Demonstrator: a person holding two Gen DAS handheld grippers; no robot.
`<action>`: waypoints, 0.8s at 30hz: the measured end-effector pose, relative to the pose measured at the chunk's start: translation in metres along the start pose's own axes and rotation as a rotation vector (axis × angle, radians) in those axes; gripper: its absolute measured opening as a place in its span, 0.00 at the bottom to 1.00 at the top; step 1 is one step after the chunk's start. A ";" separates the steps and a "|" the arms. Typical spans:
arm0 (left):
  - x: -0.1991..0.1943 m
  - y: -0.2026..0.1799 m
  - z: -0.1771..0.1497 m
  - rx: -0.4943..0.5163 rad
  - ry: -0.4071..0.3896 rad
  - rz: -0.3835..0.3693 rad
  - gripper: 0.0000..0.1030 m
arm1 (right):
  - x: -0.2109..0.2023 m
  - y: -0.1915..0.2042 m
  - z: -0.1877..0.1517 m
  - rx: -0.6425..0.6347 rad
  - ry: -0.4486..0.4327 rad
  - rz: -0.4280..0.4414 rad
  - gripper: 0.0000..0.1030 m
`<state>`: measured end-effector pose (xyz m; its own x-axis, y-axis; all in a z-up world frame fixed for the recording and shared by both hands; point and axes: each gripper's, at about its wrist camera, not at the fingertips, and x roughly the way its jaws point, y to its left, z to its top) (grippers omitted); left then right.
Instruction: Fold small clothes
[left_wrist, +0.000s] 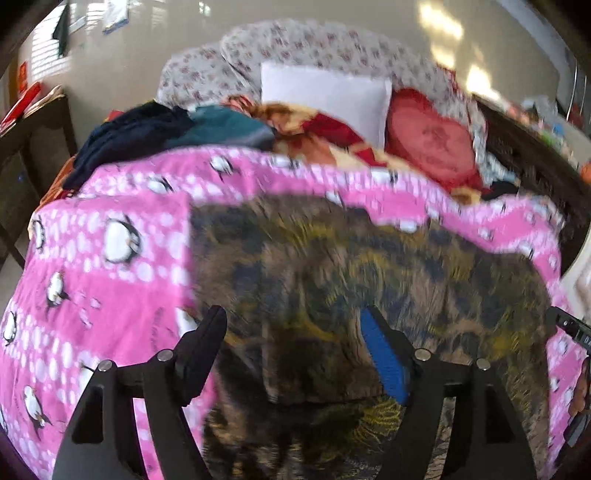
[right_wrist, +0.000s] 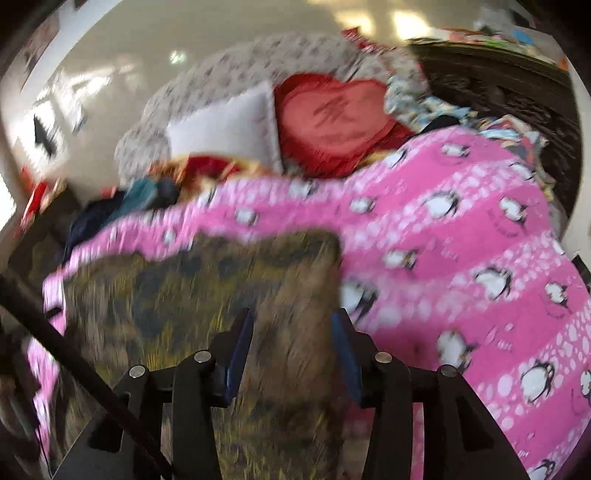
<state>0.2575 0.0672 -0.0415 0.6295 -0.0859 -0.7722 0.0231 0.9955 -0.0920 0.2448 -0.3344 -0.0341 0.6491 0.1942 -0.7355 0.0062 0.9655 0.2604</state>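
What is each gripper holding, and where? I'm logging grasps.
Nothing: left gripper and right gripper both stand open over the brown-and-yellow patterned cloth.

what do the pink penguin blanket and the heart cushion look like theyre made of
Pink penguin blanket: probably soft fleece or flannel; matte, printed, draping in gentle waves with no sheen. Red heart cushion: seemingly satin-like fabric with a slight sheen, a ruffled edge and darker stitched or printed characters at its centre. Blur leaves both uncertain.

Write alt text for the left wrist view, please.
The open left gripper hovers over a dark patterned garment spread on a pink penguin blanket. Behind lie piled clothes, a white pillow and a red heart cushion.
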 end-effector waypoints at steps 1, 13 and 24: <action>0.009 -0.002 -0.003 0.007 0.027 0.013 0.72 | 0.009 0.003 -0.009 -0.031 0.033 -0.030 0.42; 0.006 0.011 -0.022 -0.019 0.074 0.032 0.78 | -0.017 0.006 -0.026 -0.070 0.005 -0.097 0.36; -0.026 0.061 -0.054 -0.141 0.135 0.009 0.80 | 0.008 0.011 -0.031 0.001 0.087 -0.083 0.52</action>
<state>0.2010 0.1279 -0.0609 0.5190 -0.0914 -0.8499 -0.0973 0.9815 -0.1650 0.2260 -0.3168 -0.0563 0.5781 0.1280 -0.8059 0.0583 0.9786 0.1972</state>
